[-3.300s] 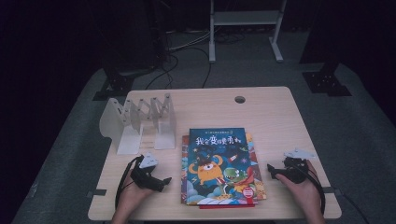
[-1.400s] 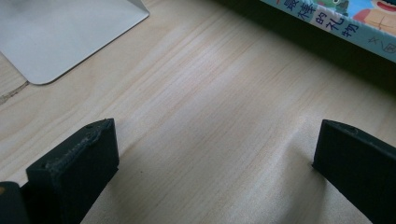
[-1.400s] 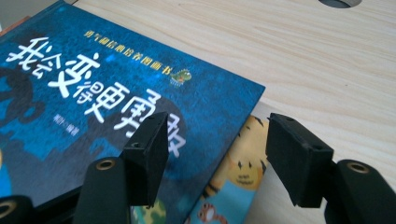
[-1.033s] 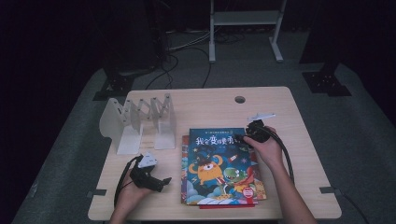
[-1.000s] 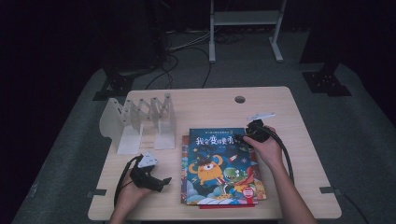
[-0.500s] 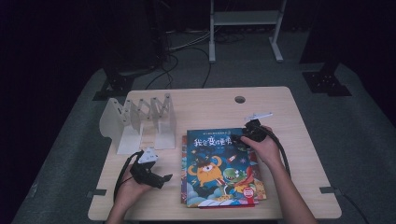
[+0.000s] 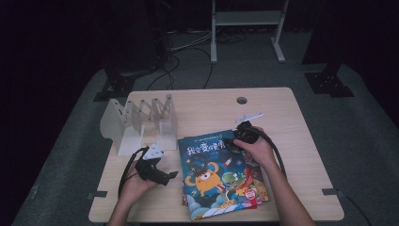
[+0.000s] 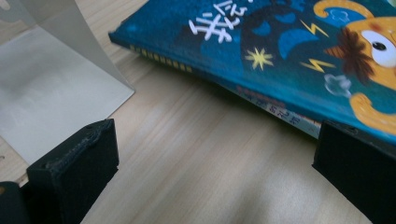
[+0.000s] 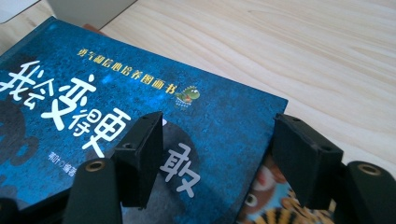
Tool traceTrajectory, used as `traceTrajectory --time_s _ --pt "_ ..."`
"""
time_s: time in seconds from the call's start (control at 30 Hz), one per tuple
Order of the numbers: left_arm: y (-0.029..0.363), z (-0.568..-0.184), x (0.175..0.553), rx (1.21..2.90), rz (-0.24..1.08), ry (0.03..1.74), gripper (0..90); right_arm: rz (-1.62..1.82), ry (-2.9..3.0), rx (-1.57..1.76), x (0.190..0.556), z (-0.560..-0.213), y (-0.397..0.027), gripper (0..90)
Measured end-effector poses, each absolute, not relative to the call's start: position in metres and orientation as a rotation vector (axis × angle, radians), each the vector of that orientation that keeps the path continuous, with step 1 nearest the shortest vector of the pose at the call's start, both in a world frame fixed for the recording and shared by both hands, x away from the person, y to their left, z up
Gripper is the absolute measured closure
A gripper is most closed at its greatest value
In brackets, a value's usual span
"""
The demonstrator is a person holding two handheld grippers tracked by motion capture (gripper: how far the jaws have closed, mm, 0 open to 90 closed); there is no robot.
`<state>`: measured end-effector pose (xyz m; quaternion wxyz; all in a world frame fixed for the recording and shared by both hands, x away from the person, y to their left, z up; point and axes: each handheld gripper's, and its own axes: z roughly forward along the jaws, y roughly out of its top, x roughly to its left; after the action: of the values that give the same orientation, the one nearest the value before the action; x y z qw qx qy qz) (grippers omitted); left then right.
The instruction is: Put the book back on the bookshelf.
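A blue picture book (image 7: 211, 174) with an orange monster on its cover lies skewed on top of other books (image 7: 258, 186) at the table's near middle. My right gripper (image 7: 234, 141) is at its far right corner. In the right gripper view (image 9: 219, 144) the jaws stand apart: one rests over the blue cover (image 9: 93, 116), the other sits just past its edge above the lower book (image 9: 264, 205). My left gripper (image 7: 169, 176) is open just left of the stack. Its jaws (image 8: 215, 154) frame bare wood, with the blue book's spine (image 8: 177, 63) close ahead.
A white folding book rack (image 7: 141, 122) stands at the back left of the wooden table (image 7: 207, 108), and its base plate (image 8: 51, 98) is close to my left jaw. A round cable hole (image 7: 242, 100) sits near the far edge. Cables trail from both grippers.
My right gripper has moved left, and the blue top book's far end has swung left with it, so the book now lies skewed on the stack. My left gripper has lifted slightly.
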<state>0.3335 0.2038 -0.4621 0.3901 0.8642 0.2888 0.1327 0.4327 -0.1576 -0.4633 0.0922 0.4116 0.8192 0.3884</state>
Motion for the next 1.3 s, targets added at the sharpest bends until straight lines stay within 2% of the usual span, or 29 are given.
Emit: traceTrajectory --time_s 0.93,1.3 --pt "0.194 -0.461 0.354 2.195 0.292 0.733 0.0 1.238 2.562 1.018 0.423 -0.464 -0.11 34.3" --pt "0.196 -0.465 0.35 2.182 0.237 0.732 0.0 1.244 2.541 0.986 0.4 -0.448 -0.136 35.7"
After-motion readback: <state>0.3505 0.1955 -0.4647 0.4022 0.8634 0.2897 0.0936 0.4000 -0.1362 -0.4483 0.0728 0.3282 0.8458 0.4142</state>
